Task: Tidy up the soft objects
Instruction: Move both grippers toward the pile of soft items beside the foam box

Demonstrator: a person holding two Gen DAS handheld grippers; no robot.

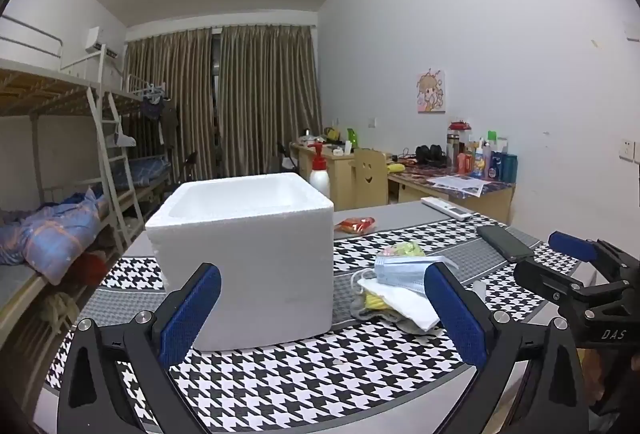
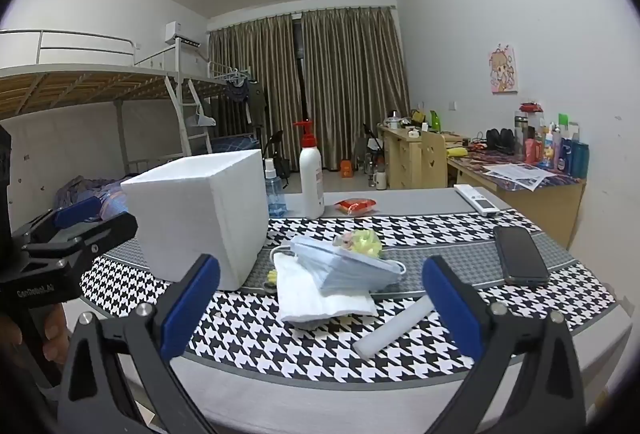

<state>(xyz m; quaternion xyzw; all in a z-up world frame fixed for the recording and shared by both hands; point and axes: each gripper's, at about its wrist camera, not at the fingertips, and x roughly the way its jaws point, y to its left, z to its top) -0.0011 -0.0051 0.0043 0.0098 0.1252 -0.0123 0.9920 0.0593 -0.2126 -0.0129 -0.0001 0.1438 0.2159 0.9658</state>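
A pile of soft things lies on the houndstooth mat (image 2: 256,338): blue face masks (image 2: 344,266) on a folded white cloth (image 2: 316,302), with a yellow-green fluffy item (image 2: 360,240) behind them. A white foam roll (image 2: 394,330) lies in front of the pile. To the left of it stands an open white foam box (image 1: 248,258). My left gripper (image 1: 324,310) is open and holds nothing, facing the box with the masks (image 1: 400,272) by its right finger. My right gripper (image 2: 322,306) is open and holds nothing, just short of the pile.
A black phone (image 2: 520,254) and a white remote (image 2: 478,199) lie at the right of the table. A red packet (image 2: 356,205), a pump bottle (image 2: 312,177) and a blue spray bottle (image 2: 274,189) are at the back. Bunk beds stand left, cluttered desks right.
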